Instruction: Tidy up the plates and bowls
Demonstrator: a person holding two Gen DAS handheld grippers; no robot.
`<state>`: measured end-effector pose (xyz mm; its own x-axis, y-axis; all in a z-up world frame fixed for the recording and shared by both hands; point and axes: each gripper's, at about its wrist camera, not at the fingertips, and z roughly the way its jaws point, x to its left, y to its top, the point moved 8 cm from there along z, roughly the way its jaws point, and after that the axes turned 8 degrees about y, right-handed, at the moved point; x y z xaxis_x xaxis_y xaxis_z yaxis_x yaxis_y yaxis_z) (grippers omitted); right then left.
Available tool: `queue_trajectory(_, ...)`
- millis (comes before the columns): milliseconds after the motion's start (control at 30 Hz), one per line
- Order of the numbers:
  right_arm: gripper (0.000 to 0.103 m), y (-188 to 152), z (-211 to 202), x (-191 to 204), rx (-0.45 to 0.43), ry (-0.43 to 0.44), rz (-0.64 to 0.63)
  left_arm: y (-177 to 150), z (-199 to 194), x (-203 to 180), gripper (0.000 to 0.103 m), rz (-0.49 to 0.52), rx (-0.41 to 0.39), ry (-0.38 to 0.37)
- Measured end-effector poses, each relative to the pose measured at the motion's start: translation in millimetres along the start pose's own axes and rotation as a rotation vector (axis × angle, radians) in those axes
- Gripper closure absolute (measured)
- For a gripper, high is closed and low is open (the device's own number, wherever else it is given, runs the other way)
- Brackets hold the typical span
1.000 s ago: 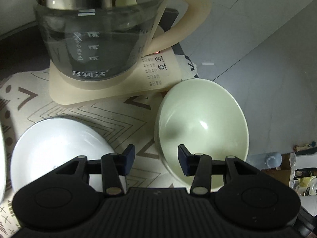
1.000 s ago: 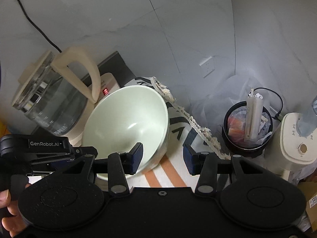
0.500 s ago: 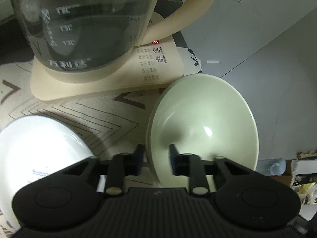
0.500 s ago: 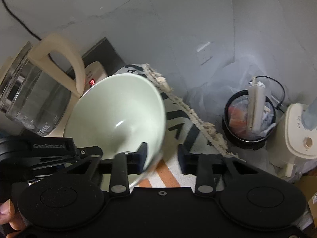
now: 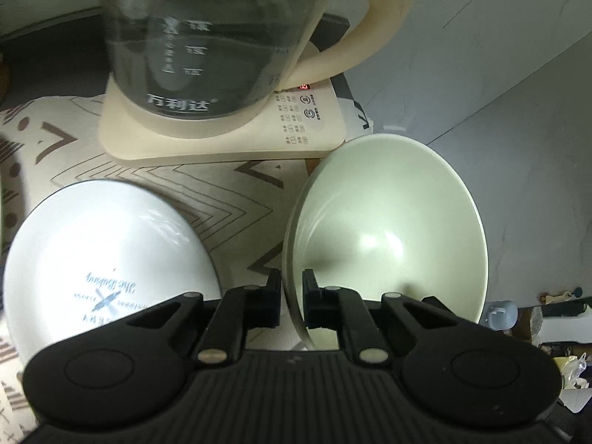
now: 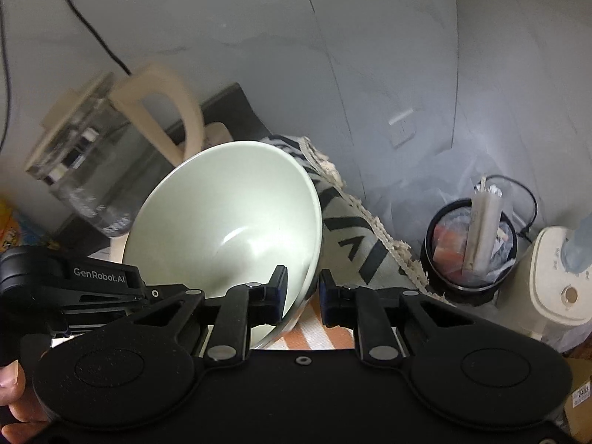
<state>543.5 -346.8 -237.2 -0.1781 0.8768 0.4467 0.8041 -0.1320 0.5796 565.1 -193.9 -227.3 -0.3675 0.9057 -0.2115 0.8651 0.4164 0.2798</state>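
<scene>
A pale green bowl (image 5: pixel 388 229) is tilted up off the patterned cloth, and both grippers pinch its rim. My left gripper (image 5: pixel 291 301) is shut on the bowl's left rim. My right gripper (image 6: pixel 302 296) is shut on the right rim of the same bowl (image 6: pixel 229 222). A white bowl (image 5: pixel 100 259) with printed lettering sits on the cloth to the left of the green one. The left gripper's body (image 6: pixel 74 288) shows in the right wrist view, at the bowl's left.
A glass kettle (image 5: pixel 207 44) on its cream base (image 5: pixel 229 137) stands close behind both bowls. The cloth's fringed edge (image 6: pixel 370 222) marks the table's right side. Below it stand a black bin (image 6: pixel 470 248) and a cream appliance (image 6: pixel 558 281).
Both grippers closed from open onto the green bowl's rim. The bowl tipped up and rose off the cloth.
</scene>
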Motion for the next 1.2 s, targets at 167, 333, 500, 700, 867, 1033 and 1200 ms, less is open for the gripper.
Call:
queue_trajectory(167, 0.085, 0.0, -17.3, 14.2, -0.033, 0.023, -0.046, -6.9, -23.0, 6.1, 0.094, -0.027, -0.043, -0.004)
queue_trajectory(333, 0.085, -2.6, -30.6, 24.3, -0.046, 0.049, -0.073, -13.7, -41.9, 12.4, 0.094, -0.032, -0.067, -0.007)
queue_trajectory(500, 0.085, -8.6, -42.5, 32.3, -0.054, 0.067, -0.091, -22.1, -62.0, 20.1, 0.094, -0.049, -0.091, -0.01)
queue_trajectory(700, 0.085, -13.8, -63.5, 45.0, -0.082, 0.079, -0.099, -31.5, -85.2, 27.3, 0.093, -0.053, -0.11, -0.03)
queue_trajectory(867, 0.085, -16.9, -89.1, 55.0, -0.125, 0.1, -0.074, -40.9, -109.0, 31.6, 0.093, -0.026, -0.129, -0.067)
queue_trajectory(1033, 0.085, -25.9, -114.5, 65.6, -0.159, 0.091, -0.07, -56.4, -129.2, 37.8, 0.093, 0.0, -0.138, -0.097)
queue_trajectory(1200, 0.085, -41.7, -130.3, 74.6, -0.172, 0.071, -0.072, -71.9, -142.3, 47.3, 0.092, 0.005, -0.139, -0.121)
